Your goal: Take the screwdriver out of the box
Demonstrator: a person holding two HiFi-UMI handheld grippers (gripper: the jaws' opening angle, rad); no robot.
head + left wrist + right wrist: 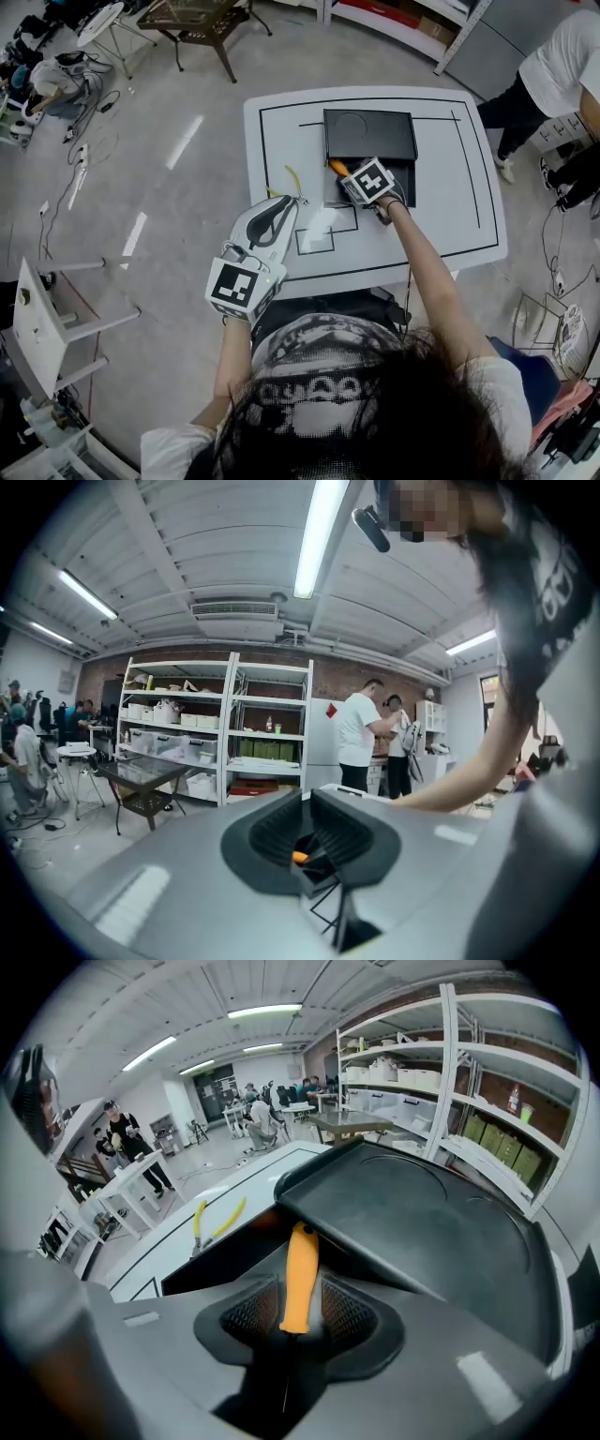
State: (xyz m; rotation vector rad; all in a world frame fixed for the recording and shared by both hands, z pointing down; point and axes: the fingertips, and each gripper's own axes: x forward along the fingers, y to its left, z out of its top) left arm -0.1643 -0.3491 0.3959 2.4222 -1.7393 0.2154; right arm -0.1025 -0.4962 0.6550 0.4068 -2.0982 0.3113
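Observation:
The black box (403, 183) stands on the white table (469, 225) with its lid (370, 134) folded back. An orange-handled screwdriver (337, 168) lies at the box's left side. My right gripper (346, 174) points down at it. In the right gripper view the handle (300, 1269) lies between the pads with a small gap on each side, so that gripper (300, 1312) is open. My left gripper (292, 202) hovers over the table's front left. In its own view the fingertips of that gripper (307, 803) meet with nothing between them, and the screwdriver (298, 857) shows small beyond them.
Yellow-handled pliers (292, 178) lie on the table left of the box, and they also show in the right gripper view (216, 1222). A person in a white shirt (562, 66) stands at the far right. A dark low table (197, 23) and a white stand (37, 319) are on the floor.

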